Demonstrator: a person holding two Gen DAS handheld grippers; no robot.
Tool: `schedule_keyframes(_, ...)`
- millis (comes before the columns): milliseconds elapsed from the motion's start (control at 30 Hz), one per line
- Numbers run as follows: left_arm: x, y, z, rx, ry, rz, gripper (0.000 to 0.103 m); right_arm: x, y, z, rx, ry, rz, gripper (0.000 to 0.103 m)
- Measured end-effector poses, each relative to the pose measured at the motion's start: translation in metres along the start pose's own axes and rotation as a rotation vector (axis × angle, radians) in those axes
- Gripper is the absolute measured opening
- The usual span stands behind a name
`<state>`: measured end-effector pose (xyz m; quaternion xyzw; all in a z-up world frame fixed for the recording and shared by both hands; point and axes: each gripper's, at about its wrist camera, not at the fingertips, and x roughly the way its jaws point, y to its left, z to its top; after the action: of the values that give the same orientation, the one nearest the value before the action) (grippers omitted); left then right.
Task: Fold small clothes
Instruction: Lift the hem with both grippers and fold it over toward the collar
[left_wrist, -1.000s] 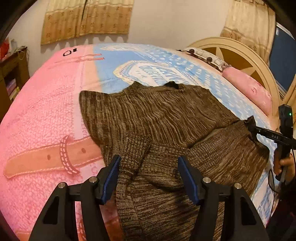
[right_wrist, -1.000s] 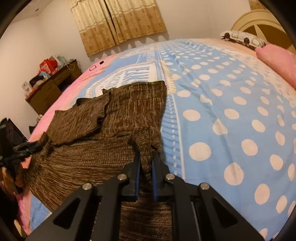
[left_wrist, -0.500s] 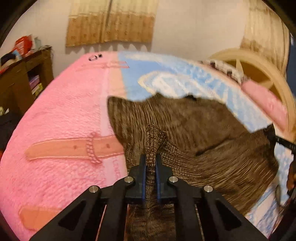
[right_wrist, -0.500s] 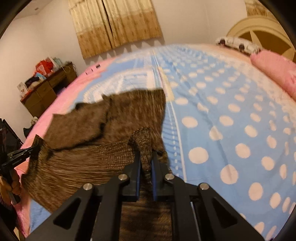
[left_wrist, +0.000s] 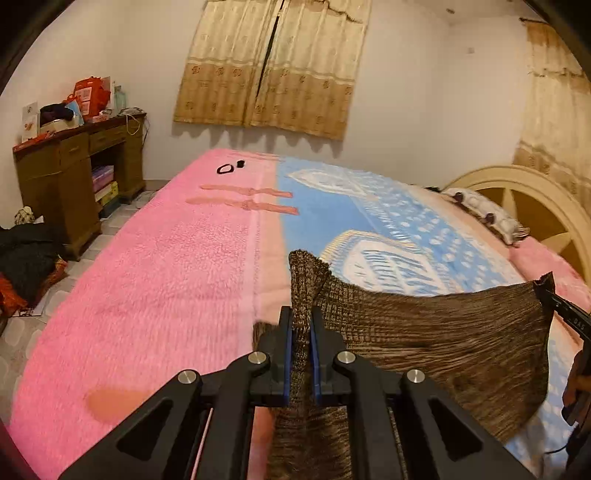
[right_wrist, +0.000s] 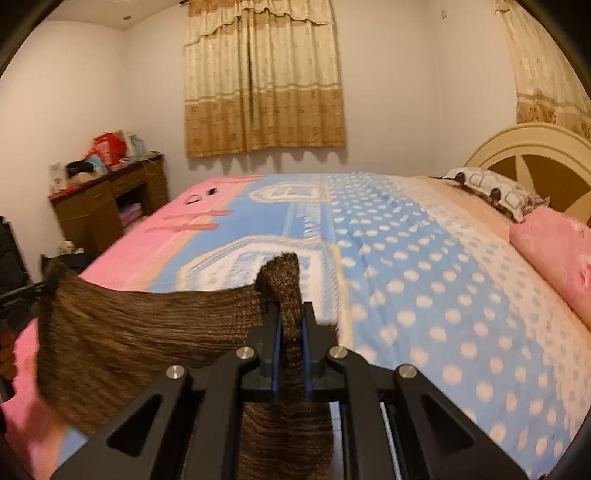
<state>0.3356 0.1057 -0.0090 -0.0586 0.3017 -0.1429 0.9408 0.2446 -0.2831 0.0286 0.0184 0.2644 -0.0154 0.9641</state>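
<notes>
above the bed (left_wrist: 155, 295), brown knit garment (left_wrist: 443, 339) now hangs lifted, left gripper (left_wrist: 300, 332) and right gripper (right_wrist: 290, 332) each clamped on it; pillows (right_wrist: 495, 192) beyond.

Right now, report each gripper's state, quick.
Left gripper: closed on one end of the brown knit garment, lifted off the bed.
Right gripper: closed on the garment's other end.

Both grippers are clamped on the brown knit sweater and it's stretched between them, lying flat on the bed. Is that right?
Not quite. The brown knit sweater is not lying flat: it hangs lifted above the bed, as both wrist views show. The rest holds: the left gripper and the right gripper are each clamped on it, and it is stretched between them.
</notes>
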Motion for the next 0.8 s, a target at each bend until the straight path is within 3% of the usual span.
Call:
schedule_keyframes(100, 0.053, 0.006, -0.008, -0.022, 0.080, 0.044, 0.007, 0.059, -0.009, -0.006, 0.020, 0.070, -0.036, 0.012)
schedule_keyframes(233, 0.110, 0.019, -0.041, -0.044, 0.242, 0.123, 0.009, 0.135, -0.019, -0.051, 0.042, 0.261, -0.054, 0.013)
schedule_keyframes(267, 0.107, 0.023, -0.041, -0.061, 0.225, 0.104, 0.009, 0.146, -0.021, -0.057, 0.051, 0.319, -0.052, 0.014)
schedule_keyframes(333, 0.105, 0.027, -0.037, -0.071, 0.226, 0.098, 0.011, 0.139, -0.026, -0.051, 0.071, 0.280, -0.047, 0.020)
schedule_keyframes(367, 0.106, 0.028, -0.037, -0.064, 0.232, 0.098, 0.011, 0.135, -0.027, -0.050, 0.071, 0.262, -0.053, 0.026)
schedule_keyframes(400, 0.104, 0.028, -0.037, -0.060, 0.235, 0.097, 0.011, 0.136, -0.028, -0.051, 0.072, 0.272, -0.057, 0.039)
schedule_keyframes(433, 0.101, 0.029, -0.035, -0.064, 0.242, 0.094, 0.011, 0.136, -0.029, -0.051, 0.074, 0.280, -0.062, 0.040)
schedule_keyframes(467, 0.095, 0.030, -0.033, -0.074, 0.248, 0.090, 0.011, 0.132, -0.031, -0.050, 0.085, 0.272, -0.074, 0.040)
schedule_keyframes(533, 0.073, 0.033, -0.027, -0.099, 0.226, 0.086, 0.011, 0.105, -0.034, -0.043, 0.119, 0.175, -0.099, 0.040)
schedule_keyframes(567, 0.058, 0.032, -0.026, -0.091, 0.211, 0.095, 0.011, 0.078, -0.036, -0.039, 0.141, 0.095, -0.106, 0.041)
schedule_keyframes(667, 0.013, 0.021, -0.035, -0.007, 0.168, 0.158, 0.012, 0.021, -0.029, -0.044, 0.132, 0.013, -0.065, 0.045)
schedule_keyframes(767, -0.017, 0.007, -0.061, 0.015, 0.163, 0.152, 0.012, -0.004, -0.011, -0.064, 0.059, 0.092, -0.022, 0.040)
schedule_keyframes(800, -0.023, 0.002, -0.070, 0.010, 0.161, 0.140, 0.012, -0.005, -0.004, -0.070, 0.051, 0.112, 0.000, 0.032)
